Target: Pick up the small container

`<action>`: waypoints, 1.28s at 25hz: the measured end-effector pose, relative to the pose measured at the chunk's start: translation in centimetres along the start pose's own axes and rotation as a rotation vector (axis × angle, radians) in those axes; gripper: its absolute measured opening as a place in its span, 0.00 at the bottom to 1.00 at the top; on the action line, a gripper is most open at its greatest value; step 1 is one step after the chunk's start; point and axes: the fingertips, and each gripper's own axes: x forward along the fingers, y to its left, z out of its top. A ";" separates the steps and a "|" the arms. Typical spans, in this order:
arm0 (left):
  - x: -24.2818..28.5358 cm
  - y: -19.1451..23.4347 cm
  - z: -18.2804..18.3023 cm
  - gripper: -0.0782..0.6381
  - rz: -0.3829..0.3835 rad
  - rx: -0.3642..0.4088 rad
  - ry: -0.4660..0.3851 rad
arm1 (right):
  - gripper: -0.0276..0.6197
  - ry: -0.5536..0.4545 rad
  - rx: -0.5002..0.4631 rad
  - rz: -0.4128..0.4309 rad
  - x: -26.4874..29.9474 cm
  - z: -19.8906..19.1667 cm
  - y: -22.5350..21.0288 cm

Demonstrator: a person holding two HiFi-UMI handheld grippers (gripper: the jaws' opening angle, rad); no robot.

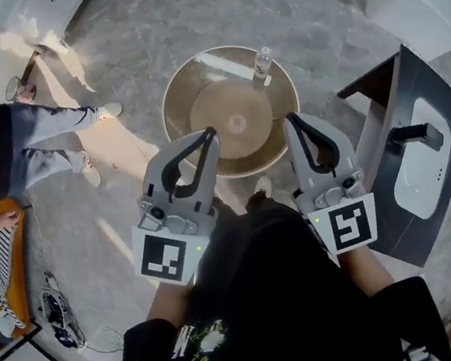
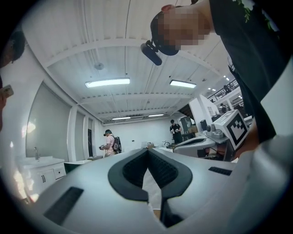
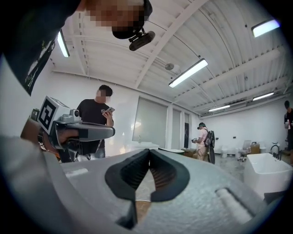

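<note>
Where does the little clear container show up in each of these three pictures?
Head view: small container stands at the round table's far right rim.
Left gripper view: not in it.
Right gripper view: not in it.
Shared landmark: the left gripper, left of centre in the head view, across its own view's bottom, at the right gripper view's left edge.

Both tongs, left (image 1: 210,134) and right (image 1: 291,120), closed, empty, side by side

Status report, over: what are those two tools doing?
Left tool shut, empty. Right tool shut, empty. Small container stands untouched on round table, far side. Nothing in between.
</note>
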 end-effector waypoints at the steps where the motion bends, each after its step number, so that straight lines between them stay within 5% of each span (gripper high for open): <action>1: 0.0 0.1 -0.2 0.12 0.008 -0.003 0.006 | 0.04 0.004 -0.002 0.019 0.3 -0.3 0.1; 7: 0.5 0.3 -1.0 0.12 0.014 -0.008 -0.011 | 0.04 0.013 0.025 0.065 1.3 -2.1 -0.1; 9: 0.4 0.8 -1.2 0.12 0.008 -0.002 -0.004 | 0.23 0.006 0.031 0.052 1.8 -2.3 0.0; 17: -0.1 2.7 -3.0 0.12 -0.015 -0.022 0.009 | 0.28 0.033 0.019 0.020 3.6 -4.4 1.1; 32: 0.5 2.4 -13.6 0.16 -0.036 -0.084 0.024 | 0.30 0.092 0.034 0.018 5.4 -16.7 2.7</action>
